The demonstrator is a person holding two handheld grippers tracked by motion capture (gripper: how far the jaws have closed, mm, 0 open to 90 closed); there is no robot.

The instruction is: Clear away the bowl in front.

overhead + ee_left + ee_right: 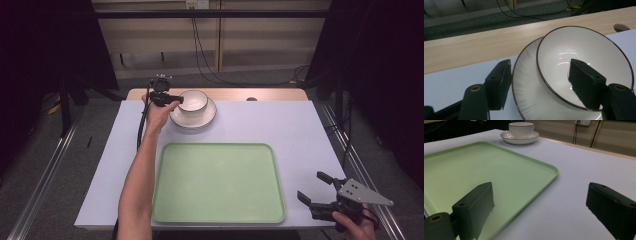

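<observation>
high view: left gripper (172, 100) at the bowl (193, 100) on the plate (200, 119), far edge of table (300, 135); green tray (217, 182) bare. right gripper (315, 192) idle, jaws wide, holding nothing.

left gripper view: jaws half open, straddling the bowl's near wall, pads not visibly pressing. grasp step; next likely closing fully, then lifting.

right gripper view: bowl far beyond tray.

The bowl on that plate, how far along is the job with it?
Nothing looks moved yet: the bowl sits on the plate, and the green tray holds nothing. In hand: the left tongs straddle the bowl's near rim, one jaw inside, not clearly pressing. Lifting is left. The right tongs wait open.
</observation>
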